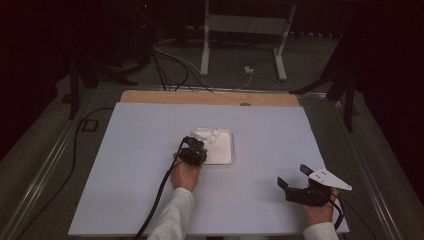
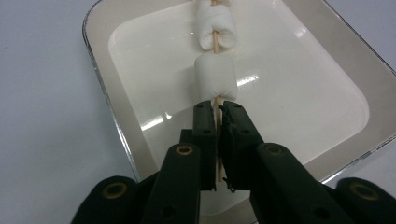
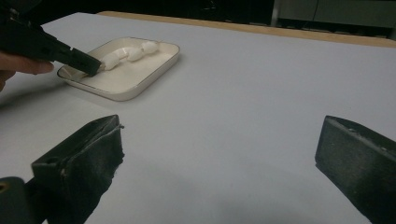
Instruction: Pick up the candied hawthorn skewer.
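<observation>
Centrally, the left tool is pinched onto a marshmallow skewer over a white tray; lower right, the right tool is spread wide above the surface.

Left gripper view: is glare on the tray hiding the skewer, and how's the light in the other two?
Left gripper view: glare streaks mark the tray floor only; the skewer reads clearly where the left tongs clamp it. High view: dim, room black beyond the table. Right gripper view: right tongs blurred up close.
</observation>
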`<state>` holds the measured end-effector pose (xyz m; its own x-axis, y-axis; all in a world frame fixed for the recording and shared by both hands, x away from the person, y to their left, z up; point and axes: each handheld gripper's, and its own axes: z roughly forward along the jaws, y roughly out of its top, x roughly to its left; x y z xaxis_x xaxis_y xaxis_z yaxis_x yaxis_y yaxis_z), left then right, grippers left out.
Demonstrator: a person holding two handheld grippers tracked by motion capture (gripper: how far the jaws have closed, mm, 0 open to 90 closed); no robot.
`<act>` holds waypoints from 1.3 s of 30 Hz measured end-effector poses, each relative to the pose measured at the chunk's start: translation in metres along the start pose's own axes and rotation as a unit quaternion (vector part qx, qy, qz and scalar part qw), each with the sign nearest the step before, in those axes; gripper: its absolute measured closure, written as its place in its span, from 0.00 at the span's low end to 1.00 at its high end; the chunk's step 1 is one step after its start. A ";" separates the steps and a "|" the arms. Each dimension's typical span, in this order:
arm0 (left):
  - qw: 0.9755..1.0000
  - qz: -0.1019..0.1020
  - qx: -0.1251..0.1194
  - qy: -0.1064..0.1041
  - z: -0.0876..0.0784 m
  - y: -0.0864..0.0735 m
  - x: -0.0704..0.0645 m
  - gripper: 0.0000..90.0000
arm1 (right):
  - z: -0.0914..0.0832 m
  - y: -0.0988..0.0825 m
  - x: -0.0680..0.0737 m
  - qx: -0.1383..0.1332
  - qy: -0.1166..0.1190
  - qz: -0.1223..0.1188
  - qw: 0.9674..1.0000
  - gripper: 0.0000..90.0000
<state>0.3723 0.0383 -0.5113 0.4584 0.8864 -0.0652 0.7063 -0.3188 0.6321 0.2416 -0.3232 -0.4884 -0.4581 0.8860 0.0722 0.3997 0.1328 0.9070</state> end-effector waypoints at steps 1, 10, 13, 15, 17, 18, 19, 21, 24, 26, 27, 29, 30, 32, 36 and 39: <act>1.000 -0.004 0.003 -0.005 0.000 0.000 0.002 0.99 | 0.000 0.000 0.000 0.000 0.000 0.000 1.000 0.01; 0.997 -0.041 0.001 -0.068 -0.002 -0.003 0.020 1.00 | 0.000 0.000 -0.001 0.001 0.001 0.004 1.000 0.01; 0.994 -0.055 -0.004 -0.089 -0.004 -0.006 0.023 1.00 | 0.000 0.000 -0.002 0.000 0.001 0.006 1.000 0.01; 0.993 -0.064 -0.010 -0.103 -0.007 -0.007 0.025 1.00 | -0.001 -0.001 -0.003 0.000 0.001 0.010 1.000 0.01; 0.991 -0.065 -0.015 -0.113 -0.011 -0.007 0.027 1.00 | -0.001 -0.001 -0.003 -0.001 0.002 0.011 1.000 0.01; 0.991 -0.067 -0.019 -0.118 -0.014 -0.007 0.028 1.00 | -0.001 -0.001 -0.003 -0.001 0.002 0.012 1.000 0.01; 0.990 -0.067 -0.022 -0.121 -0.016 -0.007 0.028 1.00 | -0.001 -0.001 -0.003 -0.001 0.002 0.012 1.000 0.01; 0.989 -0.069 -0.024 -0.129 -0.021 -0.008 0.030 1.00 | -0.001 -0.001 -0.003 -0.001 0.002 0.013 1.000 0.01; 0.988 -0.068 -0.028 -0.139 -0.028 -0.012 0.031 1.00 | -0.001 -0.001 -0.003 -0.001 0.003 0.015 1.000 0.01; 0.985 -0.075 -0.036 -0.150 -0.033 -0.016 0.034 1.00 | -0.001 -0.001 -0.004 -0.002 0.001 0.016 1.000 0.01; 0.984 -0.079 -0.039 -0.154 -0.035 -0.017 0.036 1.00 | -0.002 -0.001 -0.004 -0.002 0.002 0.016 1.000 0.01; 0.982 -0.084 -0.048 -0.164 -0.040 -0.021 0.040 1.00 | -0.001 -0.001 -0.004 -0.002 0.003 0.019 1.000 0.01; 0.981 -0.086 -0.053 -0.167 -0.043 -0.023 0.041 1.00 | -0.001 -0.001 -0.004 -0.003 0.004 0.021 1.000 0.01; 0.979 -0.085 -0.065 -0.174 -0.049 -0.027 0.044 1.00 | -0.001 -0.001 -0.003 -0.003 0.006 0.022 1.000 0.01; 0.976 -0.078 -0.090 -0.183 -0.061 -0.033 0.049 1.00 | 0.000 0.000 -0.001 -0.003 0.010 0.022 1.000 0.01; 0.974 -0.073 -0.107 -0.188 -0.069 -0.037 0.052 1.00 | 0.002 0.001 0.001 -0.005 0.023 0.034 0.999 0.01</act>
<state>0.3330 0.1193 -0.4850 0.5551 0.7190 -0.4182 0.6687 -0.0867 0.7385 0.2430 -0.3208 -0.4882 -0.4658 0.8718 0.1517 0.4232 0.0690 0.9034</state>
